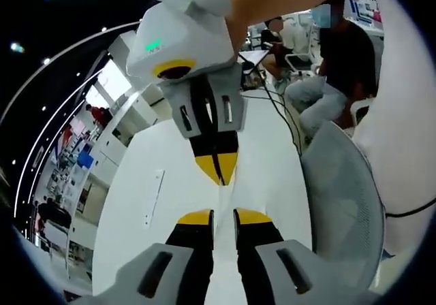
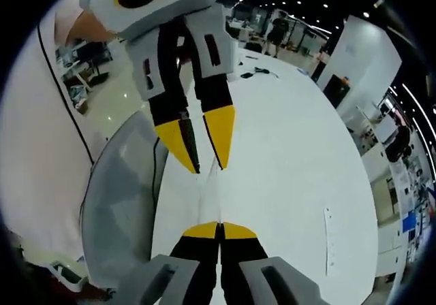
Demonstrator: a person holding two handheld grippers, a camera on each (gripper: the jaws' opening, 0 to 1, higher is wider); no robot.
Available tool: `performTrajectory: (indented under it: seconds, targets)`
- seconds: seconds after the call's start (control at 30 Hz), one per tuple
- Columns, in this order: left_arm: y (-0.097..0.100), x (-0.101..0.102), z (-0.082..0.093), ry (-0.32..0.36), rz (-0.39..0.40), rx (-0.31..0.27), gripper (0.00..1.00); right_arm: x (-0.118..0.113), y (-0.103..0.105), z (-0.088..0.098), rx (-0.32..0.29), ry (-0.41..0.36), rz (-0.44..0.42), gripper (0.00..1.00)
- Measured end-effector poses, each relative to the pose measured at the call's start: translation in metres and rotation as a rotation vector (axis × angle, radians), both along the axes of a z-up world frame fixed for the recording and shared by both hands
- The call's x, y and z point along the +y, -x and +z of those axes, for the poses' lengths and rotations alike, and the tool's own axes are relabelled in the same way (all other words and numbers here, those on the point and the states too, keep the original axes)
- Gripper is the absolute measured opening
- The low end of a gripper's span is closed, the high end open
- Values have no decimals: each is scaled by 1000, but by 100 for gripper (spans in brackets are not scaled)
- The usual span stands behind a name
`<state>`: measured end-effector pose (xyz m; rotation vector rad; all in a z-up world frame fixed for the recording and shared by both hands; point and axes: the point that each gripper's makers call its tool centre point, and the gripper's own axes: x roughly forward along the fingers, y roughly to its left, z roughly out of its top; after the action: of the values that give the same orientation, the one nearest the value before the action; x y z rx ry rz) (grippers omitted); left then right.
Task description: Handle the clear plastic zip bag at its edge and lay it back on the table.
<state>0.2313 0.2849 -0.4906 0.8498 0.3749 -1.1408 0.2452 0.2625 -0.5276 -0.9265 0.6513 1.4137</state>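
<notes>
The clear plastic zip bag (image 1: 221, 195) is barely visible, a thin see-through strip stretched edge-on between the two grippers above the white table (image 1: 272, 162). My right gripper (image 2: 219, 227) is shut on one edge of the bag (image 2: 210, 197); in the left gripper view it comes down from the top (image 1: 218, 174) with its yellow tips pressed together. My left gripper (image 1: 223, 216) faces it with a narrow gap between its jaws, the bag's edge running into that gap. From the right gripper view, the left gripper (image 2: 206, 161) hangs from above, tips slightly apart.
A grey mesh chair (image 1: 340, 196) (image 2: 116, 203) stands at the table's near side. A flat white strip (image 1: 153, 196) (image 2: 328, 240) lies on the table. Cables (image 2: 259, 70) lie at its far end. People (image 1: 327, 67) sit beyond.
</notes>
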Motion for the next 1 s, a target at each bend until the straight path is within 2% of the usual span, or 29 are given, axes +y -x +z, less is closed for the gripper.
performTrajectory:
  seconds: [0.33,0.63,1.0]
  targets:
    - [3,-14,-5,-17,-29,11,9,4,0,2,-4,2,-4,0]
    - [1,-12,-15,-52,-19,26,8,7,1,0,3,4,-10,0]
    - [-2,-11,-18,-69,-8,29,5,9,1,2,2,4,-15,0]
